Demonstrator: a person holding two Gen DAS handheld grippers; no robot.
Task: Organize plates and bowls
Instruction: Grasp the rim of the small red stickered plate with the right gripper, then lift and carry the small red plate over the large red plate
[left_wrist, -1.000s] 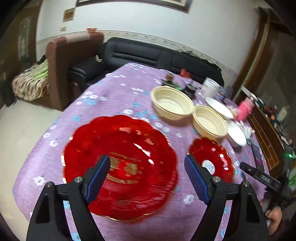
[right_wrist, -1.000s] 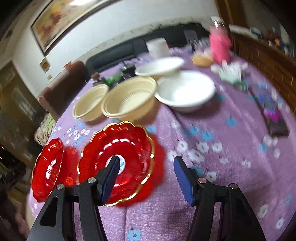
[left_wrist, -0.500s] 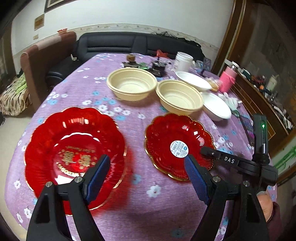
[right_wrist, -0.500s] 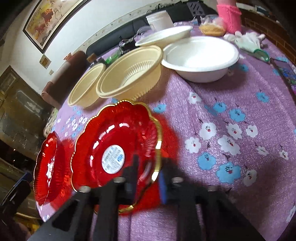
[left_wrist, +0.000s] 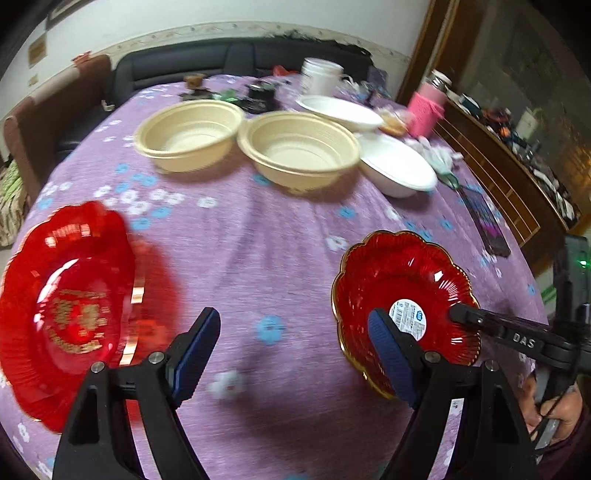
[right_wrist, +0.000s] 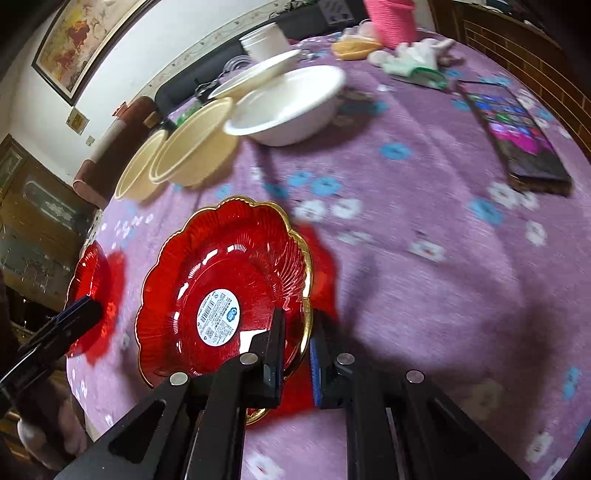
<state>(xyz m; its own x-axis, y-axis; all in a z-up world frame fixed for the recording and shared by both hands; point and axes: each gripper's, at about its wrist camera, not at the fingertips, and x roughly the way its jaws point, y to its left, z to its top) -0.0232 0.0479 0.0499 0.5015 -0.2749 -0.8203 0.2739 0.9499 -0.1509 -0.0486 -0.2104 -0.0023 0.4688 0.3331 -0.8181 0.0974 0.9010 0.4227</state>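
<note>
Left wrist view: the letters "DAS" stand in white on the black arm of the right gripper (left_wrist: 458, 314), which reaches in from the right edge onto the small red plate (left_wrist: 402, 280). That plate has a gold scalloped rim and a round white barcode sticker (left_wrist: 408, 319) in its middle; the print on it is too small to read. The large red plate (left_wrist: 70, 306), at the left, carries gold characters that are blurred beyond reading. Both lie on a purple flowered tablecloth (left_wrist: 266, 240). Farther back stand two cream bowls (left_wrist: 190, 133) side by side, the right one touching a white bowl (left_wrist: 397, 168), with a white plate (left_wrist: 340, 110) behind, a white tub (left_wrist: 319, 77) and a pink cup (left_wrist: 426, 110). A dark phone (left_wrist: 485, 221) lies near the right table edge. The left gripper (left_wrist: 295, 343) hangs with its jaws wide apart and holds nothing; it sits over bare cloth between the two red plates, its right fingertip in front of the small plate's near rim.

Right wrist view: the sticker (right_wrist: 218, 317) shows a barcode and blue logo, text unreadable. The right gripper (right_wrist: 297, 332) is pinched narrow on the near right rim of the small red plate (right_wrist: 221, 266), one finger inside the rim, one outside. The large red plate (right_wrist: 90, 291) lies to the left, partly hidden behind the left gripper's finger (right_wrist: 79, 310). Beyond are the cream bowls (right_wrist: 192, 147), the white bowl (right_wrist: 288, 107) and the phone (right_wrist: 517, 136) with its lit screen.
</note>
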